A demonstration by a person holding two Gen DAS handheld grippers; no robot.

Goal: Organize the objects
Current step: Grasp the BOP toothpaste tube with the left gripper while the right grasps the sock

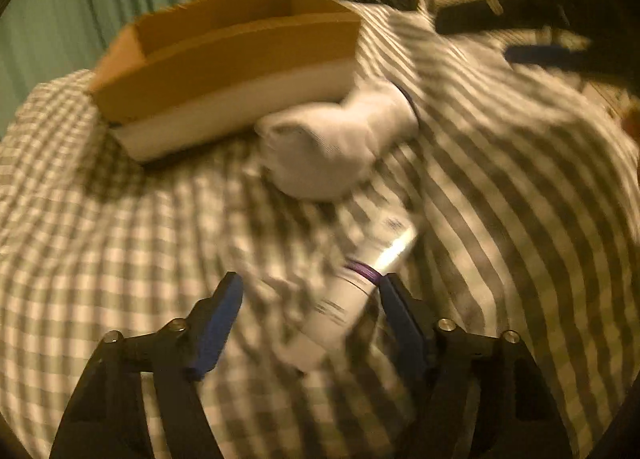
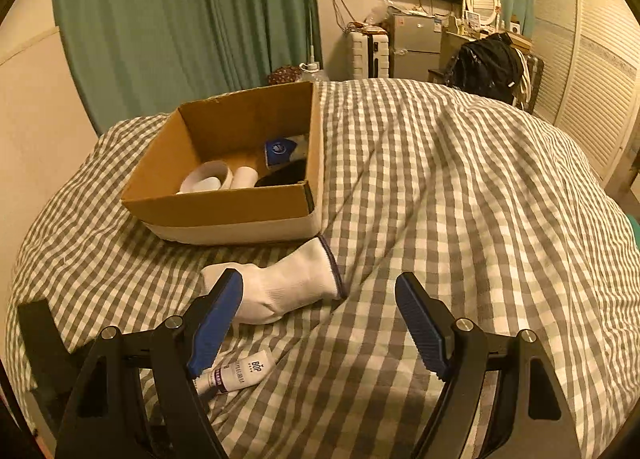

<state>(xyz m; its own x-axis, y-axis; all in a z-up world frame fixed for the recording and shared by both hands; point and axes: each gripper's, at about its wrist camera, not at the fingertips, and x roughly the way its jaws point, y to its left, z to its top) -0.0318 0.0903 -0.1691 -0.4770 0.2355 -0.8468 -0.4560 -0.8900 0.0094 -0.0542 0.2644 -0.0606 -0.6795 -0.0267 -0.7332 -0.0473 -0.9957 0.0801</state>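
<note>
A white tube with a purple band [image 1: 352,291] lies on the checked bed cover between the fingers of my open left gripper [image 1: 310,287], nearer its right finger; it also shows in the right wrist view [image 2: 240,373]. A white sock [image 1: 336,147] lies beyond it, in front of a cardboard box [image 1: 224,71]. In the right wrist view the sock [image 2: 288,287] lies just ahead of my open, empty right gripper [image 2: 320,291]. The box [image 2: 224,207] holds a tape roll [image 2: 208,177], a white tube, a blue packet [image 2: 278,151] and a dark item. The left wrist view is motion-blurred.
The checked duvet [image 2: 460,199] covers the bed. Green curtains [image 2: 180,19] hang behind the box. A black backpack [image 2: 488,63], a small fridge [image 2: 414,45] and a white suitcase stand past the far edge. The right gripper shows at upper right of the left wrist view [image 1: 560,55].
</note>
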